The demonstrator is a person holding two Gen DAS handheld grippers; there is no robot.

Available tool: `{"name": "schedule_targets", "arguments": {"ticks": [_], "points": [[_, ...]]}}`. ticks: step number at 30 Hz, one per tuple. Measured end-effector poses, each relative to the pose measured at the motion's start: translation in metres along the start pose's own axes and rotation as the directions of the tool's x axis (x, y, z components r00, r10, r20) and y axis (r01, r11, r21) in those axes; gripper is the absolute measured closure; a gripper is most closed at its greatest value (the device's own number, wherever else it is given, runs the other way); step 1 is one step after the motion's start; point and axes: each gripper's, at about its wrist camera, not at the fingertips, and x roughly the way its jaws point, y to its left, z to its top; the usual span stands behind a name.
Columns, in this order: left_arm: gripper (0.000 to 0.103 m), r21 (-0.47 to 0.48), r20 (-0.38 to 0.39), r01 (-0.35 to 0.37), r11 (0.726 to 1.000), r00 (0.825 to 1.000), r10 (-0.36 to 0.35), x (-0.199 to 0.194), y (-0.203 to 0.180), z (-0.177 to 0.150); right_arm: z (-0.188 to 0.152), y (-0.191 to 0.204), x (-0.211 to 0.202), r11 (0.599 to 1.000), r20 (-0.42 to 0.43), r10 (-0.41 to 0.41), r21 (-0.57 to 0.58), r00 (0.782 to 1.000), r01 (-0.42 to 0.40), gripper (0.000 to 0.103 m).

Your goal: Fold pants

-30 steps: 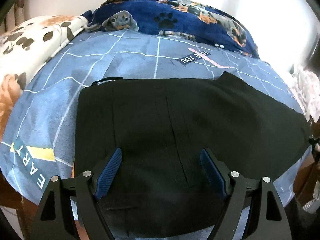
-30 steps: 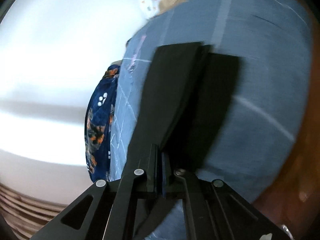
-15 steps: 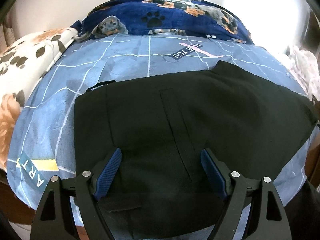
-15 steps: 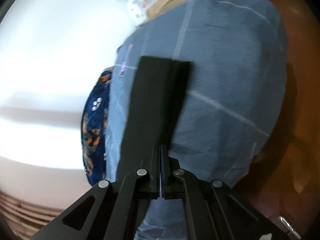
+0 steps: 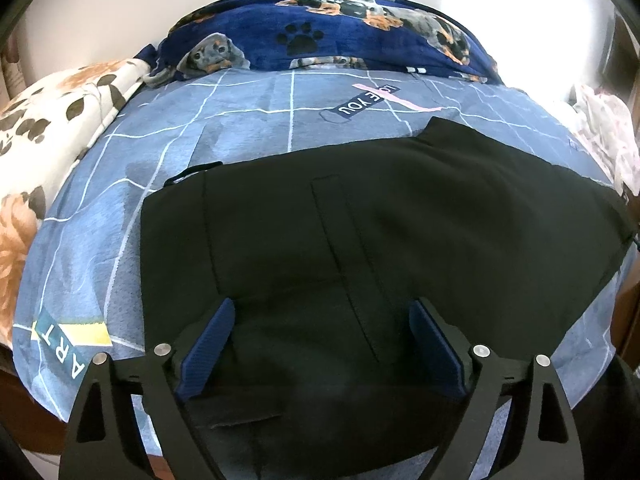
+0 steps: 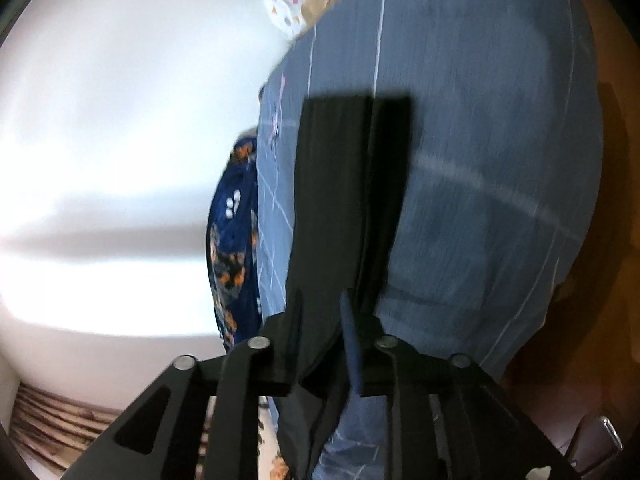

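Note:
The black pants (image 5: pixel 400 232) lie folded flat on the blue grid-patterned bedsheet (image 5: pixel 248 128), waistband end to the left. My left gripper (image 5: pixel 320 320) hovers over their near part, open and empty, blue pads (image 5: pixel 208 340) wide apart. In the right wrist view the pants (image 6: pixel 348 208) stretch away from my right gripper (image 6: pixel 320 304), whose jaws have parted a little around the cloth edge; the view is rolled sideways and blurred.
A navy dog-print blanket (image 5: pixel 340 32) lies along the far edge of the bed. A white floral quilt (image 5: pixel 52 128) is at the left and pale patterned cloth (image 5: pixel 604 128) at the right. Wooden floor (image 6: pixel 616 280) shows beyond the bed edge.
My right gripper was shut on the pants edge and its jaws have now parted. The pants leg has been laid down flat. My left gripper stayed open and drifted slightly.

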Motion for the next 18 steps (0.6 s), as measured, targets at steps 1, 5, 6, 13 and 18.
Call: {"name": "schedule_targets", "arguments": {"ticks": [1,5,6,13,18], "points": [[0.012,0.003,0.0,-0.001,1.0,1.0,0.001,0.0,-0.001,0.0,-0.003,-0.001,0.005,1.0,-0.019,-0.004,0.009,1.0,0.004,0.074],[0.012,0.001,0.005,0.004,1.0,1.0,-0.004,0.001,-0.001,0.0,-0.022,0.002,0.026,1.0,-0.099,0.002,0.03,0.995,0.001,0.073],[0.012,0.0,0.008,0.006,1.0,1.0,-0.006,0.0,-0.001,-0.001,-0.027,0.005,0.032,1.0,-0.122,-0.003,0.022,0.993,0.006,0.072],[0.014,-0.145,0.094,0.064,0.987,0.994,-0.051,-0.035,0.023,0.002,-0.043,0.028,0.066,0.991,-0.155,-0.104,-0.095,0.982,0.09,0.097],[0.014,-0.348,0.103,0.07,0.935,0.994,-0.036,-0.088,0.09,-0.008,-0.049,0.022,0.069,0.983,-0.135,-0.163,-0.104,0.977,0.15,0.1]]}}
